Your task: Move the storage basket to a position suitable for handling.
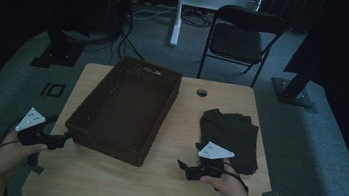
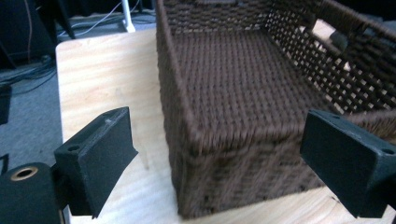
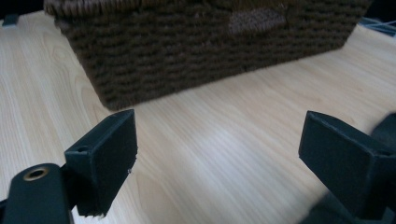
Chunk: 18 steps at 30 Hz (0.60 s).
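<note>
**Two grippers flank a woven basket on a pale wood table**

The light-grained wooden table (image 1: 117, 181) stands on grey carpet in a dim room. Nearest, the left gripper (image 1: 64, 139) sits at the near left corner of the dark brown wicker basket (image 1: 126, 107), jaws spread wide. The right gripper (image 1: 183, 165), jaws also apart, hovers over bare wood just before a folded black cloth (image 1: 231, 135). Beyond stands a folding chair (image 1: 240, 38).

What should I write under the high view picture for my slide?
Two open claws, left claw and right claw, wait beside an empty woven basket and dark cloth.
</note>
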{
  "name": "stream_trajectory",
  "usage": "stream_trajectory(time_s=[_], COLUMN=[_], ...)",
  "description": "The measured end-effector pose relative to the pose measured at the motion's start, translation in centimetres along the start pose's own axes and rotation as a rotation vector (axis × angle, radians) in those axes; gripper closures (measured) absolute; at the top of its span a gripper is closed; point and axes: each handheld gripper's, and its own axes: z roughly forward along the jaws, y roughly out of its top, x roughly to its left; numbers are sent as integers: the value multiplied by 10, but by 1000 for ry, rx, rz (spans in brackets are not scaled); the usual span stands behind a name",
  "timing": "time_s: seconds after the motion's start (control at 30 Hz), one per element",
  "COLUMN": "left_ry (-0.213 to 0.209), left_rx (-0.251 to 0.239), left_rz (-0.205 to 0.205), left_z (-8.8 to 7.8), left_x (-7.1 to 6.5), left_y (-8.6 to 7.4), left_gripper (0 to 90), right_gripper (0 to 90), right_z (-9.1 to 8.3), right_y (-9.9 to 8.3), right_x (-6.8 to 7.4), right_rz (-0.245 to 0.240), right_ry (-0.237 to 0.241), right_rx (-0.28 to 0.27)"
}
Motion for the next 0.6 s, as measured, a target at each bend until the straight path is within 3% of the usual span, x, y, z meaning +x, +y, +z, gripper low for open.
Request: stream_trajectory(time_s=[0.43, 0.6], left_ry=[-35, -42], left_rx=[-17, -34], left_rz=[12, 7], left_z=[19, 30], left_x=[7, 12], left_y=[20, 27], left_gripper=[102, 118], right_gripper=[113, 113], right_z=[24, 35], right_y=[25, 39], right_x=[12, 16], right_rz=[-14, 19], right_ry=[-6, -16], right_rx=[-31, -71])
